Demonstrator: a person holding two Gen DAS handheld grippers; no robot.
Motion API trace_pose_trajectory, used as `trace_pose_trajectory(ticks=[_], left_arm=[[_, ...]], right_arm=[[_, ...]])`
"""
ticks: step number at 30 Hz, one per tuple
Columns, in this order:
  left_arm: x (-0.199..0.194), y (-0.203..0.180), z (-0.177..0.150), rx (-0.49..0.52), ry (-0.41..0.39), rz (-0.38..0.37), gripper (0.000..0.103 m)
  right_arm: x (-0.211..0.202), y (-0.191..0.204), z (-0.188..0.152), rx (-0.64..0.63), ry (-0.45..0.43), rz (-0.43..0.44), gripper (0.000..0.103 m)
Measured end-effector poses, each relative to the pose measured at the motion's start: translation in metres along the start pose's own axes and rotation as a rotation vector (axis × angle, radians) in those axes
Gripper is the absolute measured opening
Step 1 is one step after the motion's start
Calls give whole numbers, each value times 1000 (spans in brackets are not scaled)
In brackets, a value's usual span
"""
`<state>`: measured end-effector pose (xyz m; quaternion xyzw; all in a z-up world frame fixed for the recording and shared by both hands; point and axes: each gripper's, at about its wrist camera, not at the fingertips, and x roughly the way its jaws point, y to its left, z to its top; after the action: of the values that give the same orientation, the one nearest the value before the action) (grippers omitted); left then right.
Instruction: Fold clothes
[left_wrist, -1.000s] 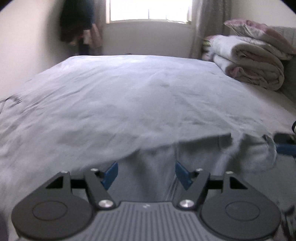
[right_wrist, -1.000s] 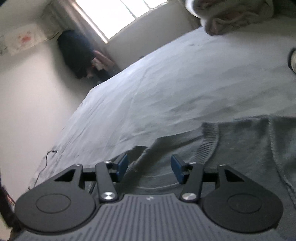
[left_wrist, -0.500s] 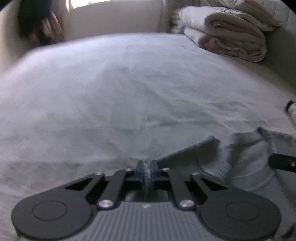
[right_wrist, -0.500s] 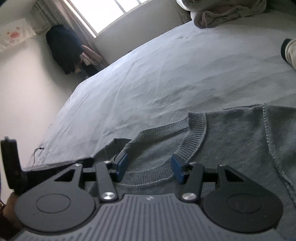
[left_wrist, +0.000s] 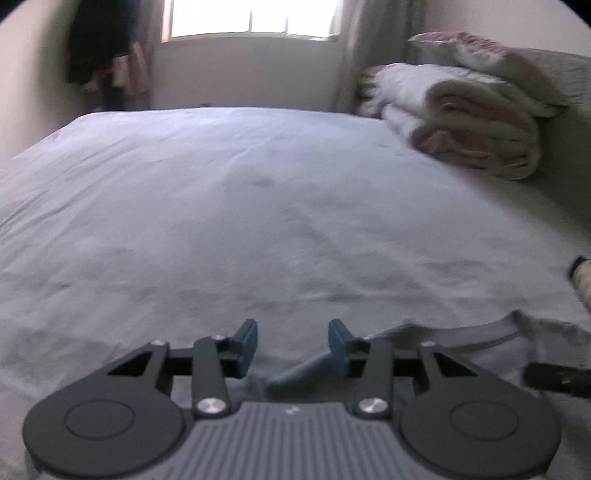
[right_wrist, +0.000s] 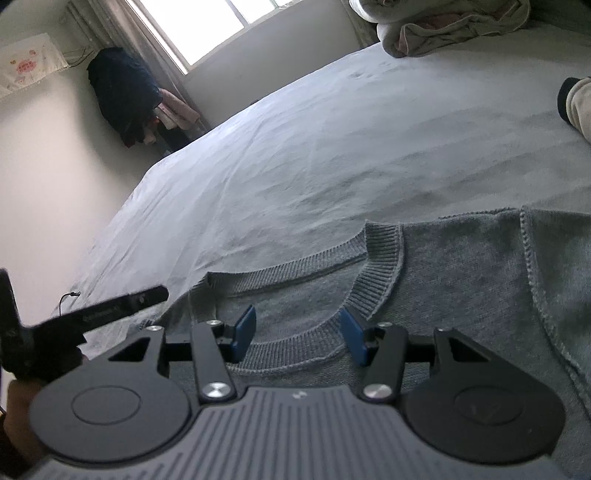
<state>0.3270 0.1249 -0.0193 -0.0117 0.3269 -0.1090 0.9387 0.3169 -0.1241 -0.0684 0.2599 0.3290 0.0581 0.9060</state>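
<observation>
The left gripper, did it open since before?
Yes. The left gripper was pinched shut on the sweater; now its jaws stand apart above the bed.

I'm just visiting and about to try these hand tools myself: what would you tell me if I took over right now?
Left gripper: open, holding nothing, over the sweater's edge.
Right gripper: open, empty, above the collar.
The grey sweater lies spread on the bed, neck toward the window.
Done: spread out, no fold visible.
Left: all the folding.
</observation>
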Motion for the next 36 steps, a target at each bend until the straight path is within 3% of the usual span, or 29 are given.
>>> trace_pose_trajectory(ticks=[3,5,7,9,14,16,20,24,28,31,33,36], left_arm=[[4,-14,-3,48,7,-61,45],[17,-25,-7,115,51,-61,44],[27,-34,-12,164,63,-27,42],[31,-43,-15,165,36,44,8],[39,-70,-22,147,-34,242,3],[41,-70,-28,149,-51,267,3],[35,-44,-28,8,-75,177,8],[32,-10,-29,-199,-77,37,11],[33,9,-27,-283,-53,-77,16],[28,18,-22,-358,-19,-138,32],[21,16,-19,-337,-45,-159,53],[22,4,-21,-239,-67,-152,56]], right_arm=[[-1,1,0,-2,0,0,56],[-1,1,0,1,0,1,56],[0,0,0,1,1,2,56],[0,-1,0,3,1,2,57],[0,-3,1,-4,-3,-3,57],[-5,-4,4,-17,-20,-22,57],[-34,-27,16,33,-148,-53,57],[-50,-51,24,62,-192,-122,57],[-41,-41,29,-55,-159,-206,57],[-30,-27,36,-235,-141,-207,57],[-21,-19,38,-376,-125,-193,57],[-3,-22,38,-460,-83,-168,57]])
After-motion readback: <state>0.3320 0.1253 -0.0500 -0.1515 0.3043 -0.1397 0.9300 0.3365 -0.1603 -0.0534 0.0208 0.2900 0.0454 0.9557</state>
